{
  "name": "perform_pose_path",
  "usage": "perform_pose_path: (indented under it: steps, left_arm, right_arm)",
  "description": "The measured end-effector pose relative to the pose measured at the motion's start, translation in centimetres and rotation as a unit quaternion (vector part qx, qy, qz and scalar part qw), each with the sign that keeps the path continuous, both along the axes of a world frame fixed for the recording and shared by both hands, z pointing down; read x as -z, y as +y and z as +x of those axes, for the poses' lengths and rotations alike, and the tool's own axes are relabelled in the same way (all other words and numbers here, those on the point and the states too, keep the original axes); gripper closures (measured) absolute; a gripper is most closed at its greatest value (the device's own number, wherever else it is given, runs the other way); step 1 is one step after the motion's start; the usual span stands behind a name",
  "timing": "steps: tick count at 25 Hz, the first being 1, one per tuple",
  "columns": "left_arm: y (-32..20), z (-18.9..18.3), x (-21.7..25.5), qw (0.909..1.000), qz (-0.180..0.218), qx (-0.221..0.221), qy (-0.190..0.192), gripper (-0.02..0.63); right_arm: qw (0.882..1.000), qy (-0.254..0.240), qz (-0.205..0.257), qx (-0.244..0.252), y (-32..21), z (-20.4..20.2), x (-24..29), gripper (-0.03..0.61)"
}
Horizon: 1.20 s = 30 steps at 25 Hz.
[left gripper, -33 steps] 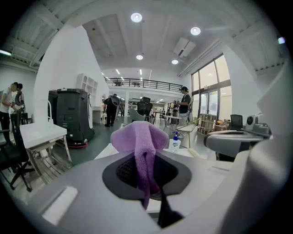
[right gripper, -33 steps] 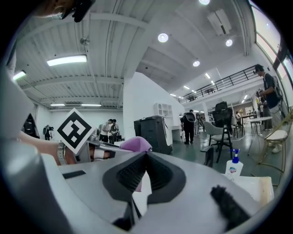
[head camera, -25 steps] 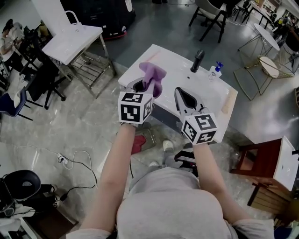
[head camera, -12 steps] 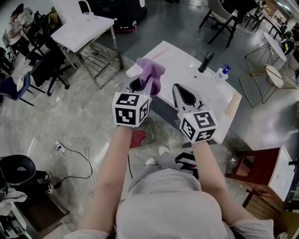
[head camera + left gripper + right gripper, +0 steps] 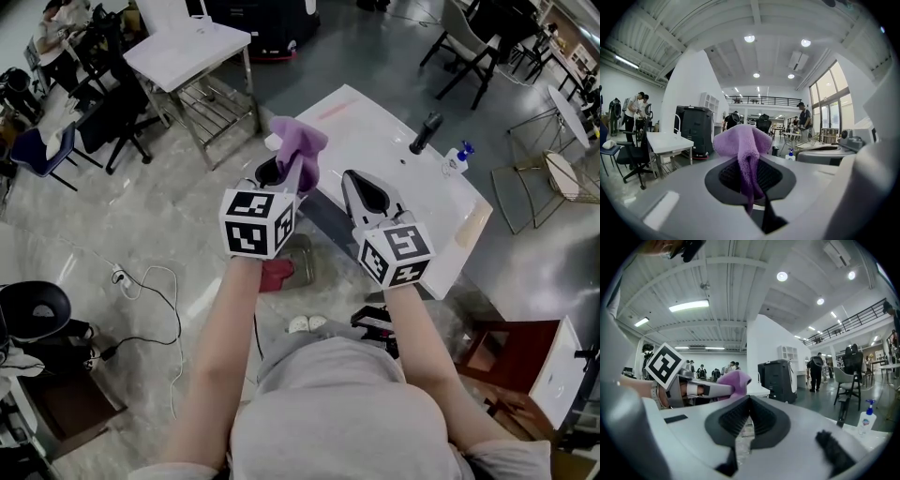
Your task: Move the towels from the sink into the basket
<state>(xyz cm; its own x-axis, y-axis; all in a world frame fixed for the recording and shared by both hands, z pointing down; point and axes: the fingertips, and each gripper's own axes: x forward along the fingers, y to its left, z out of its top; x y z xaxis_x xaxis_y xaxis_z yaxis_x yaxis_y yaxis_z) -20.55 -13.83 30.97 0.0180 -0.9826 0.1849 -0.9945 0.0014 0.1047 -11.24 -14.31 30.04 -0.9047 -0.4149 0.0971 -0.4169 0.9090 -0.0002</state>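
Left tool (image 5: 284,172) is clamped on the purple towel (image 5: 300,142), which it holds bunched above the near-left corner of the white sink (image 5: 384,141), probably for carrying to the basket, which is unseen here. Right tool (image 5: 351,178), jaws together and empty, rides just beside it, evidently idle.

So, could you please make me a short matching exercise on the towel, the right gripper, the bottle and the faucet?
Things:
1. towel
2. right gripper
3. bottle
4. faucet

States:
A. blue-topped, standing on the white sink top
B. black, upright
C. purple, clamped in the left gripper
D. jaws together, nothing in them

Pairs: 1-C, 2-D, 3-A, 4-B.
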Motion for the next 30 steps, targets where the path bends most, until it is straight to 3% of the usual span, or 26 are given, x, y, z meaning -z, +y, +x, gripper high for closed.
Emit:
perform_pose_path:
  steps: [17, 30]
  left_arm:
    - [3.9, -0.5, 0.2, 0.9981, 0.016, 0.059, 0.0, 0.563]
    - [5.7, -2.0, -2.4, 0.996, 0.029, 0.084, -0.013, 0.563]
  right_arm:
    - [0.998, -0.007, -0.019, 0.065, 2.4, -1.6, -0.9, 0.561]
    - [0.994, 0.004, -0.012, 0.106, 3.6, -4.3, -2.5, 0.561]
